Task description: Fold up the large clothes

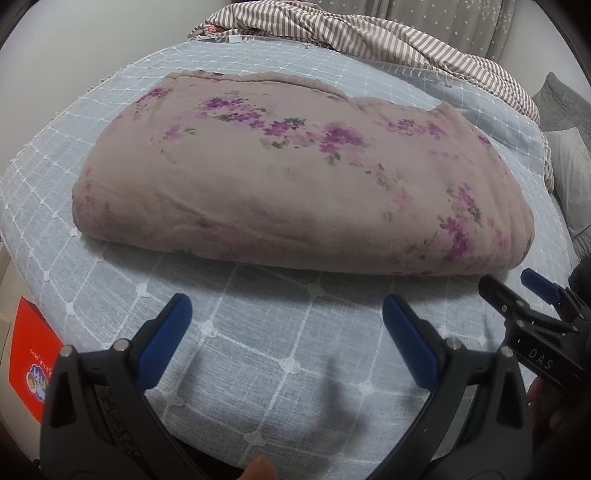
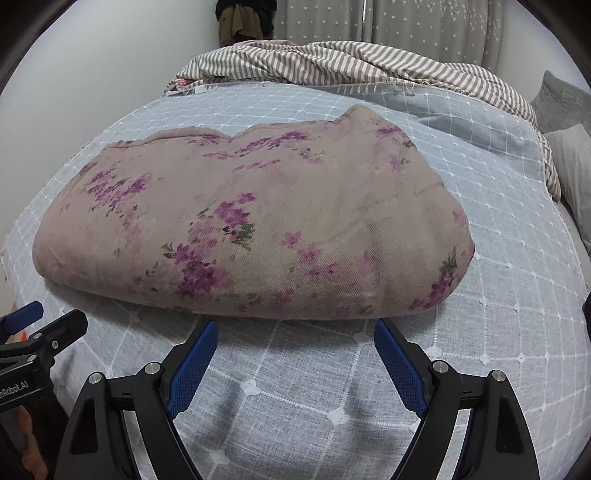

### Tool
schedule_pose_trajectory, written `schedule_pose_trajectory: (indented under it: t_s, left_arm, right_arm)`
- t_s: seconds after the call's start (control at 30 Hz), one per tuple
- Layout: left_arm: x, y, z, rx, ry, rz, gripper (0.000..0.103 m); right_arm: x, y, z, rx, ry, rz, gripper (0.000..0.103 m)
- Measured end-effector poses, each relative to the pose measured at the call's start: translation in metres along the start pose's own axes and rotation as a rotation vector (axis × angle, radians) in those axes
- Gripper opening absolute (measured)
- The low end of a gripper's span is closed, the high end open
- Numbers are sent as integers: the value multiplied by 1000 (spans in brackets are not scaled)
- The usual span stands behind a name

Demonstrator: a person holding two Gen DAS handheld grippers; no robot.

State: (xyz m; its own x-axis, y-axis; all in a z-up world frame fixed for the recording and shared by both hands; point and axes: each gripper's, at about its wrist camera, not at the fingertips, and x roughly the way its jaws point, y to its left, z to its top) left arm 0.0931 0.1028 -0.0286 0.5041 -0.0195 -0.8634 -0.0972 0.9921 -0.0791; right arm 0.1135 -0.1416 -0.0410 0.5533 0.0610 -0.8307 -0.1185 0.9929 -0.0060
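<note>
A thick mauve blanket with purple flowers [image 1: 295,184] lies folded into a bulky bundle in the middle of a bed [image 1: 258,350]. The bed is covered by a pale blue-grey spread crossed with a white grid. The bundle's rounded folded edge faces the cameras, and its looser layered edges face the far side.

The left gripper [image 1: 286,325] hovers over bare bedspread just short of the bundle's near edge, its blue-padded fingers [image 1: 166,339] spread wide with nothing between them. The right gripper [image 2: 295,350] is just beside it, nearer the bundle's right end, fingers likewise wide apart and empty, their tips close to the folded edge but not touching it.

Behind the bundle, a crumpled striped sheet [image 2: 332,62] is heaped along the far side of the bed. Grey pillows [image 1: 565,122] sit at the right. Curtains with small stars [image 2: 406,22] hang behind. A red box [image 1: 31,354] shows at the bed's left edge.
</note>
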Motion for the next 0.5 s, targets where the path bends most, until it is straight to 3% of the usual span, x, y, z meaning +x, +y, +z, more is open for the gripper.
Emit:
schedule_pose_trajectory:
  t_s: [0.5]
  left_arm:
    - [-1, -2, -1, 2, 4, -7, 102]
  right_arm:
    - [1, 3, 0, -12, 6, 9, 88]
